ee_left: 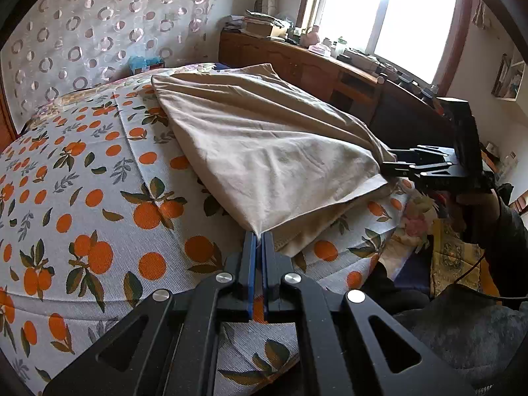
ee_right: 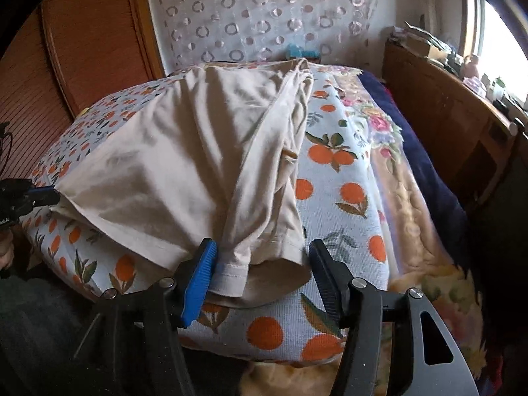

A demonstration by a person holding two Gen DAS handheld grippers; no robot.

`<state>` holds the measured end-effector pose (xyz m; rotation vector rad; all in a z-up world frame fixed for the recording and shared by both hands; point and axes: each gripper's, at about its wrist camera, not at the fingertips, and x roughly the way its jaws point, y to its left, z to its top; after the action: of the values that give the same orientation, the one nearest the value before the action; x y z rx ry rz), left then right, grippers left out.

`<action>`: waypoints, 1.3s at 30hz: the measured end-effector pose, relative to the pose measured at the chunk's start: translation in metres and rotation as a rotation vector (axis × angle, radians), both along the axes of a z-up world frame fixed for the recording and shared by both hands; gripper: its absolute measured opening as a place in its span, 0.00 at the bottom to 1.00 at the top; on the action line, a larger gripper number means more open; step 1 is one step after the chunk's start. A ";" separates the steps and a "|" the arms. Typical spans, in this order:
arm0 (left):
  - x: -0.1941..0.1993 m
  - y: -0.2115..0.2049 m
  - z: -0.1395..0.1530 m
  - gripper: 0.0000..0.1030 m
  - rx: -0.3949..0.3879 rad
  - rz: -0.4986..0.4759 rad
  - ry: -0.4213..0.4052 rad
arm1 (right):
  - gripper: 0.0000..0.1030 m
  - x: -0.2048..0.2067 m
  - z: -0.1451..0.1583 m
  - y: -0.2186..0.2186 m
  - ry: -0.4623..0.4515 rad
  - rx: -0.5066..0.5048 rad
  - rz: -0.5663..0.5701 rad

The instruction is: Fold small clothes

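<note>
Shirt (ee_left: 264, 138) is folded only partway; my left gripper (ee_left: 259, 234) pinches its corner at six o'clock, my right gripper (ee_right: 260, 264) gapes around the hem.

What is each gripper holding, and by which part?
The left gripper pinches the beige garment at a near hem corner. The right gripper is open, straddling the hem.

Matte black throughout: left gripper (ee_left: 259, 236) built of flat linkage plates with triangular cut-outs, joined by round silver screws, with blue ribbed pads lining slim black fingers (ee_left: 247, 257). Same build on the right gripper (ee_right: 262, 257), one blue ridged pad, one black. Dark sleeve (ee_left: 501, 224) and thin black cable trailed behind it.
</note>
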<state>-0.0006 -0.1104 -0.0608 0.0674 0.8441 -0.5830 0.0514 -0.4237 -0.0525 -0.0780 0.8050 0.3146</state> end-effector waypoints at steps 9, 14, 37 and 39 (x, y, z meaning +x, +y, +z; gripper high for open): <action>0.001 0.003 -0.002 0.03 -0.006 0.012 0.002 | 0.19 0.001 -0.002 0.001 -0.018 0.023 0.036; -0.001 0.004 0.003 0.03 -0.014 0.026 -0.031 | 0.06 -0.004 -0.004 0.005 -0.026 0.060 0.067; 0.157 0.025 0.095 0.03 -0.073 0.171 -0.225 | 0.06 0.098 0.094 0.002 -0.282 0.142 0.087; 0.178 0.026 0.095 0.03 -0.078 0.186 -0.213 | 0.06 0.116 0.094 0.005 -0.277 0.139 0.090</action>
<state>0.1771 -0.0840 0.0342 -0.0197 0.6122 -0.4247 0.1676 -0.4192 0.0414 -0.0266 0.5047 0.4338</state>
